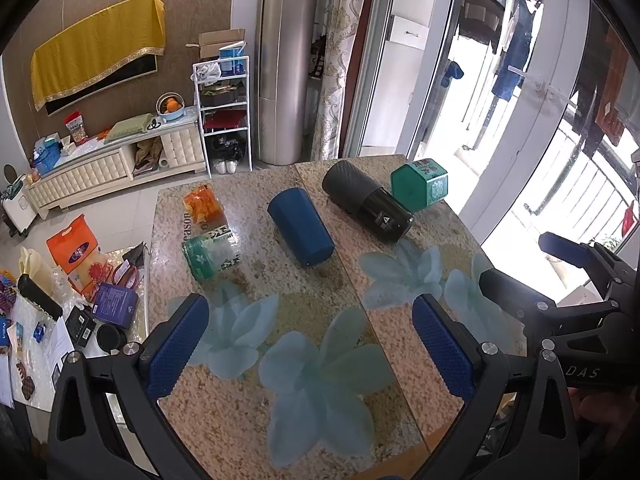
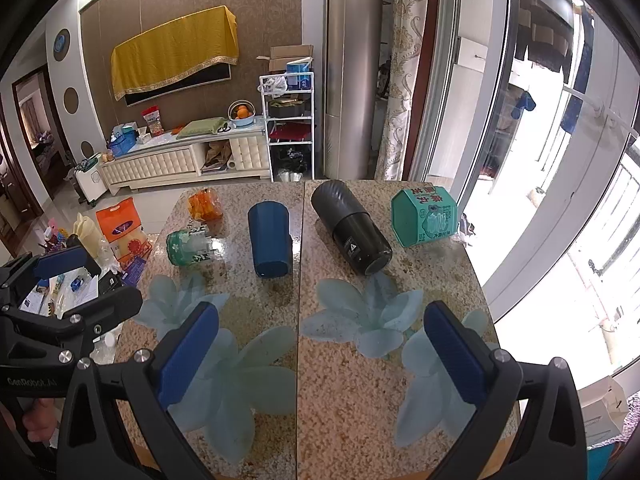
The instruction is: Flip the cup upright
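Note:
A dark blue cup (image 1: 301,232) lies on its side in the middle of the speckled stone table (image 1: 256,408); it also shows in the right wrist view (image 2: 270,240). My left gripper (image 1: 310,344) is open and empty, held back from the cup near the table's front. My right gripper (image 2: 320,352) is open and empty, also short of the cup. The right gripper (image 1: 516,264) shows at the right of the left wrist view, and the left gripper (image 2: 94,280) at the left of the right wrist view.
A black cylinder (image 1: 366,202), a green hexagonal tin (image 1: 420,184), a green-lidded jar (image 1: 210,254) and an orange bottle (image 1: 202,206) lie around the cup. A cluttered low table (image 1: 60,320) stands to the left. A glass door (image 1: 540,120) is on the right.

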